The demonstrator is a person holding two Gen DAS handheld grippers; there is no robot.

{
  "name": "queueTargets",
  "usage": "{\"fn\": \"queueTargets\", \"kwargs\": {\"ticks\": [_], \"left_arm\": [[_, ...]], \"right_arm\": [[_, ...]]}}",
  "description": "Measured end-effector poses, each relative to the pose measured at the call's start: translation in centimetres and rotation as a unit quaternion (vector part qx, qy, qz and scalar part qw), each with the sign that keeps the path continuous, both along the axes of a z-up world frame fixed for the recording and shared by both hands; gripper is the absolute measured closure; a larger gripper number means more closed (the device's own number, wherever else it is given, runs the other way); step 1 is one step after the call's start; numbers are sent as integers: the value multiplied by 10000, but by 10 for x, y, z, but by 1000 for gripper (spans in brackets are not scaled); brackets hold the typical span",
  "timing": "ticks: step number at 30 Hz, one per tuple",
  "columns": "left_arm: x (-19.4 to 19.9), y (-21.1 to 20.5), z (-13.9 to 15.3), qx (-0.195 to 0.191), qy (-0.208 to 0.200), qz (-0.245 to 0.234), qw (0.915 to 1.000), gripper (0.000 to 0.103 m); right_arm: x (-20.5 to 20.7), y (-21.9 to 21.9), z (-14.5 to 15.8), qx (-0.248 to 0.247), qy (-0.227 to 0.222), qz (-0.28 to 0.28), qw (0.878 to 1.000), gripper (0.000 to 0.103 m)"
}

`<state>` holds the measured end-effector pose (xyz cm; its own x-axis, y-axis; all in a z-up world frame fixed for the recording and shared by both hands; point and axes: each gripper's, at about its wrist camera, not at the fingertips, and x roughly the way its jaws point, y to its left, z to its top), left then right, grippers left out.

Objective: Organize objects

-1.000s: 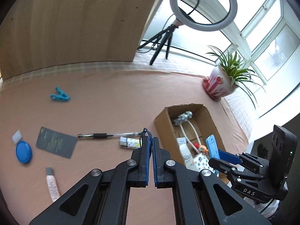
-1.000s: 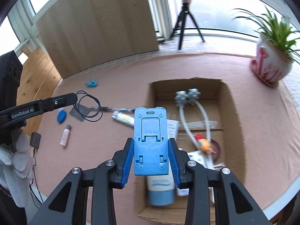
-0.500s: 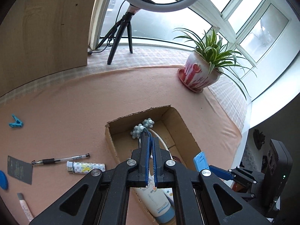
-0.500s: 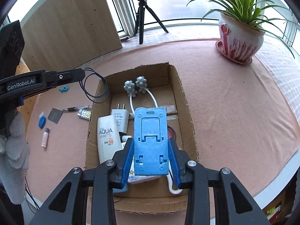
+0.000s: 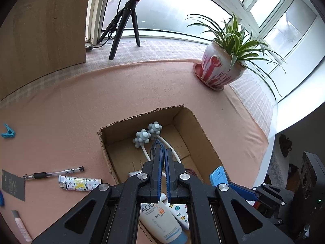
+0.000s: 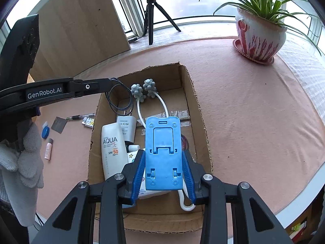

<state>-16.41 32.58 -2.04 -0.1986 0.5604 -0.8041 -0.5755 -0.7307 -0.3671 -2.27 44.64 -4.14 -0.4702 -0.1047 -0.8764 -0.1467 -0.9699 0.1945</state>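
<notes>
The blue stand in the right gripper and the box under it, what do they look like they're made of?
Blue stand: probably rigid moulded plastic with a matte finish, judging by its uniform colour, moulded slots and round screw-like bosses. Box: brown corrugated cardboard, unfinished, with torn, ragged top edges and folded bottom flaps.

Counter [image 5: 85, 105]: covered in a pinkish cloth.
Centre: open cardboard box [image 5: 205, 140].
Left of the box: pen [image 5: 52, 172], lighter [image 5: 79, 185] beside it, dark card [image 5: 13, 185], blue clip [image 5: 8, 132], small tube [image 5: 21, 227].
Far right corner: potted plant [image 5: 221, 69].
Back edge: tripod [image 5: 124, 26].
</notes>
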Motion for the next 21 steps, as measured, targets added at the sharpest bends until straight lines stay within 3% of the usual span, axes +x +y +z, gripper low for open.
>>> {"fn": "queueTargets", "kwargs": {"ticks": [3, 5, 6, 13, 21], "left_arm": [[2, 2, -2, -67, -59, -103, 9999, 91], [3, 0, -1, -82, -32, -60, 9999, 62], [3, -2, 0, -80, 3, -27, 10000, 58], [1, -33, 4, -85, 4, 229, 9997, 57], [-6, -118, -2, -202, -36, 937, 9954, 56]], "right_arm": [[0, -4, 1, -19, 50, 93, 9999, 69], [0, -5, 2, -71, 50, 138, 9999, 62], [0, -6, 3, -89, 69, 136, 9998, 60], [0, -10, 5, -204, 103, 105, 9997, 58], [-6, -23, 11, -442, 225, 174, 9986, 58]]}}
